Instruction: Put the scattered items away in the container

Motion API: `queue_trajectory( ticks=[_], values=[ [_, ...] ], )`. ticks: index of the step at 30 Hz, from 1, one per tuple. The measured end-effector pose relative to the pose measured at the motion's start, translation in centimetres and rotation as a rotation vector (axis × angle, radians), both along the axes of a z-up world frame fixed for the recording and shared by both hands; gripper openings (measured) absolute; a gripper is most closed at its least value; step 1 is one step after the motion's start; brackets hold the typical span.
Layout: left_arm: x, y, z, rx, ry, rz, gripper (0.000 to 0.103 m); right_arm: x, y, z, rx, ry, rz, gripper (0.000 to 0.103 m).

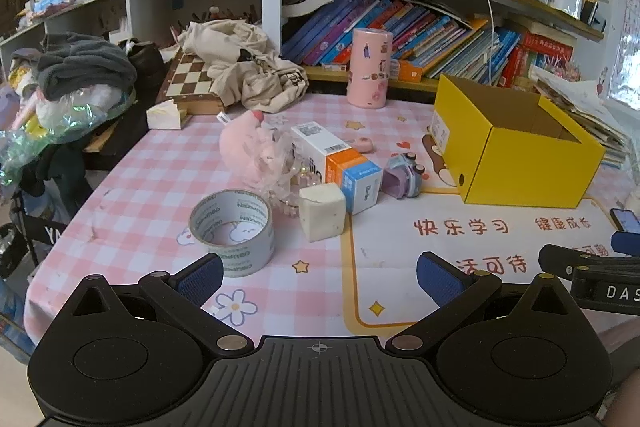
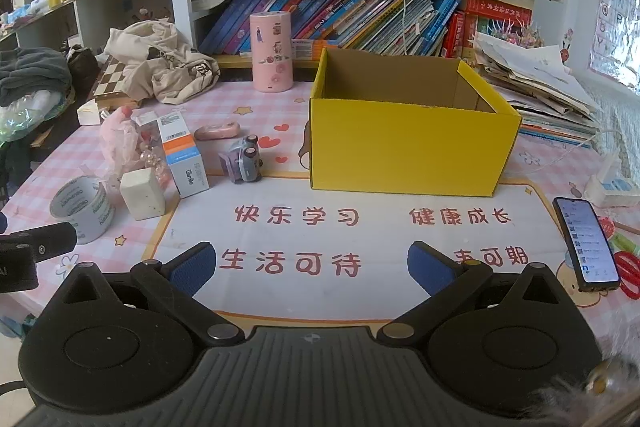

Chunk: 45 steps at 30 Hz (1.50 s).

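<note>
An open yellow box (image 1: 516, 155) (image 2: 404, 143) stands empty on the desk. Left of it lie a grey tape roll (image 1: 234, 231) (image 2: 82, 213), a white block (image 1: 322, 211) (image 2: 142, 193), a white and orange carton (image 1: 336, 163) (image 2: 182, 151), a purple toy car (image 1: 402, 173) (image 2: 244, 159), a pink plush in clear wrap (image 1: 252, 147) (image 2: 124, 135) and a small pink case (image 2: 217, 130). My left gripper (image 1: 320, 277) is open and empty, just short of the tape roll. My right gripper (image 2: 312, 263) is open and empty over the white mat, in front of the box.
A pink cylinder (image 1: 370, 67) (image 2: 272, 51) stands behind the items. A phone (image 2: 586, 243) lies at the right on the desk. Shelves of books (image 2: 360, 15), a chessboard (image 1: 192, 75) and crumpled cloth (image 1: 248, 63) line the back. Paper stacks (image 2: 536, 87) sit right of the box.
</note>
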State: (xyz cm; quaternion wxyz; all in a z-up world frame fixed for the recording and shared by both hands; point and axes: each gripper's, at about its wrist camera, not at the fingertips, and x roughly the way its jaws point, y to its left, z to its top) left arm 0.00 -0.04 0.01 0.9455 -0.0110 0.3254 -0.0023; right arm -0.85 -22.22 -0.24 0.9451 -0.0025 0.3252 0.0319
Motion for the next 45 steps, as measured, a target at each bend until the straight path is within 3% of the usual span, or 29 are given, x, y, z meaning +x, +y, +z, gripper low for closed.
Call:
queue_trajectory(
  ticks=[5, 9, 45],
  values=[
    [-0.2, -0.9, 0.0, 0.024, 0.002, 0.008, 0.103, 0.0, -0.4, -0.1, -0.003, 0.001, -0.001, 0.103],
    [-0.1, 0.2, 0.3, -0.023, 0.007, 0.005, 0.103, 0.0, 0.2, 0.1, -0.005, 0.004, -0.003, 0.103],
    [-0.4, 0.1, 0.3, -0.017, -0.001, -0.018, 0.103, -0.5, 1.0, 0.1, -0.037, -0.008, -0.002, 0.103]
  ],
)
